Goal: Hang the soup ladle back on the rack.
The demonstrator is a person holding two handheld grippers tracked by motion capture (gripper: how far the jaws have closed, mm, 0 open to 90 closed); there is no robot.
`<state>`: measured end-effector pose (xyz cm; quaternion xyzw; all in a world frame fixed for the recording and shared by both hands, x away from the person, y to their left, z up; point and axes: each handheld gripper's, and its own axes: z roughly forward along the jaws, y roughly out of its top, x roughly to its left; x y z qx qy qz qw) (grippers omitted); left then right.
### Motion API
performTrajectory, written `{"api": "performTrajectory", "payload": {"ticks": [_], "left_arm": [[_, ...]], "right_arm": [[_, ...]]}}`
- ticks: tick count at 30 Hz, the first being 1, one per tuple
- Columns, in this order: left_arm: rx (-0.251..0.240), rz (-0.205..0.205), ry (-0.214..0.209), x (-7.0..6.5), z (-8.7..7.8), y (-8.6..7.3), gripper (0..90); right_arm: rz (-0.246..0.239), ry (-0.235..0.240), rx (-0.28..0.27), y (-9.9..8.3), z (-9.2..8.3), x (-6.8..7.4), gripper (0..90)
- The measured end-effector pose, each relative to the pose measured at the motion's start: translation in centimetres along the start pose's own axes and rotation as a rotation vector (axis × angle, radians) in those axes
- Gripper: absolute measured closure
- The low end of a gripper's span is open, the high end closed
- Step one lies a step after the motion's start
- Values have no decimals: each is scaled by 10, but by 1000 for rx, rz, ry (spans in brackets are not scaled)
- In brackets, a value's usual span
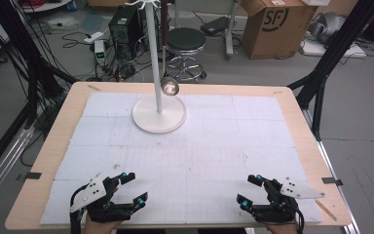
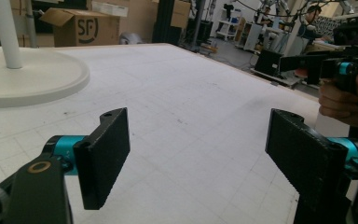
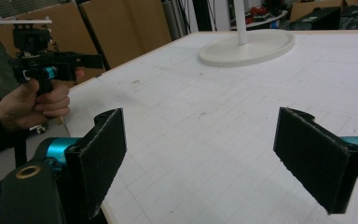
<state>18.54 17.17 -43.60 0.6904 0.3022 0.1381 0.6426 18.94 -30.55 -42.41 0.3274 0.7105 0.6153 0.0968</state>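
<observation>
Hovering low over the white gridded foam mat (image 1: 199, 146), left black two-jaw gripper (image 1: 129, 187) and right black two-jaw gripper (image 1: 251, 190), jaws of both spread wide, nothing between them. Well ahead of both, between their lines: white round-based pole stand (image 1: 158, 116), small shiny metal cup (image 1: 169, 87) touching its pole.

Open mat (image 1: 190, 161) before lamp stand (image 1: 158, 117)
</observation>
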Motion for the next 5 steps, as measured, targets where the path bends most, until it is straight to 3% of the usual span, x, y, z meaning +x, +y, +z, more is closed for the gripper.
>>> {"api": "performTrajectory", "payload": {"ticks": [5], "left_arm": [[2,6,2,0,0,0,222]], "right_arm": [[4,1,0,0,1,-1,160]]}}
